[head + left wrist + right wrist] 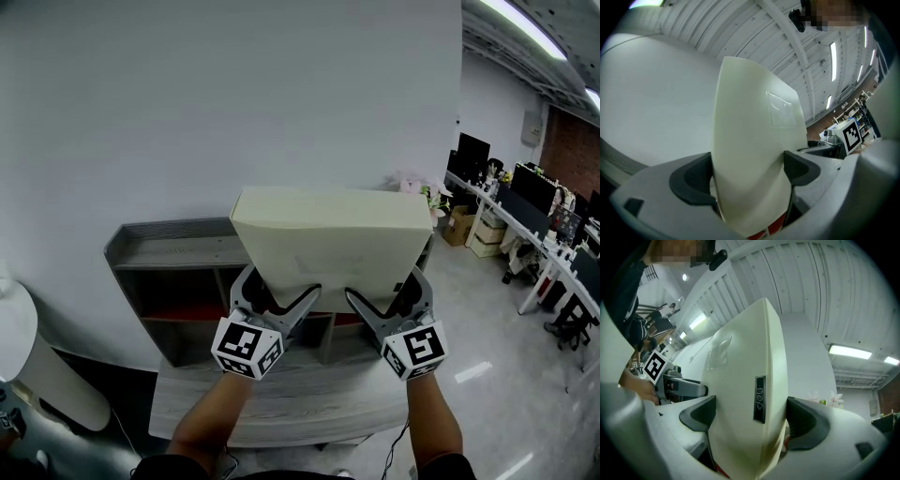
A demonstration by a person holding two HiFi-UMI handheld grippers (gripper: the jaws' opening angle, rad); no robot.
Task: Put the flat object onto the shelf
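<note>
Blocking the grey shelf (161,249), the flat box (328,234) sits clamped by left hand-held gripper (281,283) and right hand-held gripper (382,284).

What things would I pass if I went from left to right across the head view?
White round object → left tool → right tool → cardboard boxes → desks with screens. Both tools clamp the cream box, which spans them.

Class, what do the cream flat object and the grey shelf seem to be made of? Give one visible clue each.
The cream flat object looks like plastic: smooth, soft sheen, moulded label slot. The grey shelf is probably laminated board: matt, faintly streaked like wood grain.
</note>
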